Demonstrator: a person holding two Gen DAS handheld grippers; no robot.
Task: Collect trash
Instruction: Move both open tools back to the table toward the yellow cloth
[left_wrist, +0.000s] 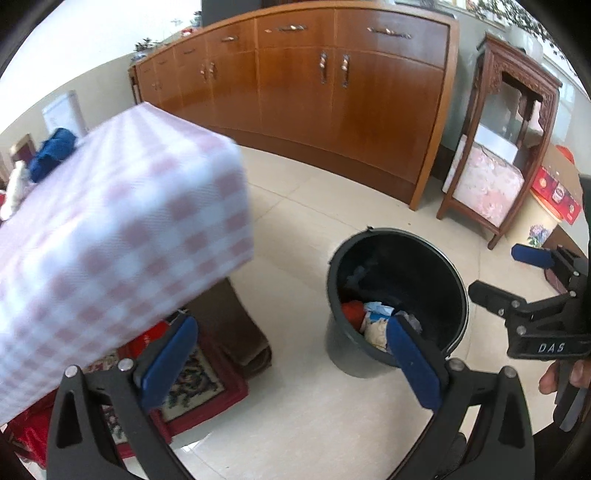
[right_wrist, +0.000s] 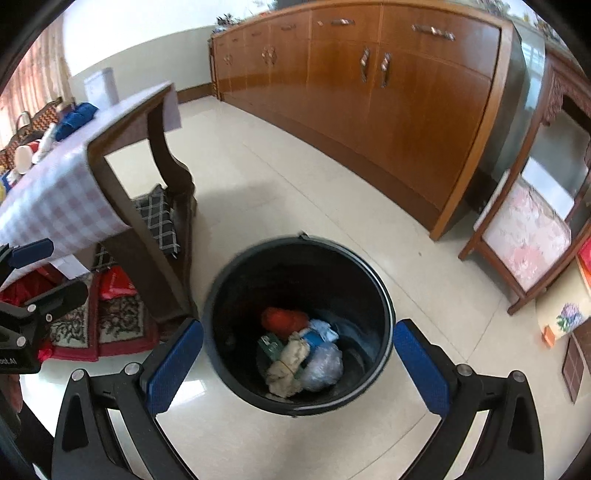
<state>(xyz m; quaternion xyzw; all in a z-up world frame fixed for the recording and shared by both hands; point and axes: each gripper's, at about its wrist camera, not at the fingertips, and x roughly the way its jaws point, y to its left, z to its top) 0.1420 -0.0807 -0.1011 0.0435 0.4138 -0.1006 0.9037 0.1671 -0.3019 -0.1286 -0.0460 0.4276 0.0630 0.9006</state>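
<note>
A black bucket (right_wrist: 236, 288) stands on the tiled floor and holds trash: a red lump (right_wrist: 284, 319), a crumpled beige cloth (right_wrist: 288, 363), a clear plastic wad (right_wrist: 321, 367) and blue-white scraps. My right gripper (right_wrist: 297, 363) is open and empty, hovering right over the bucket. My left gripper (left_wrist: 291, 360) is open and empty, just left of the bucket (left_wrist: 424, 258), beside the table corner. The right gripper also shows at the right edge of the left wrist view (left_wrist: 509, 273). The left gripper shows at the left edge of the right wrist view (right_wrist: 40, 269).
A table with a pink checked cloth (left_wrist: 122, 229) stands left of the bucket, with a blue cloth (right_wrist: 75, 114) and cups on top. Rugs and red bags (right_wrist: 118, 284) lie under it. A long wooden sideboard (left_wrist: 314, 92) lines the wall. A carved stand with a floral cushion (left_wrist: 487, 181) stands right.
</note>
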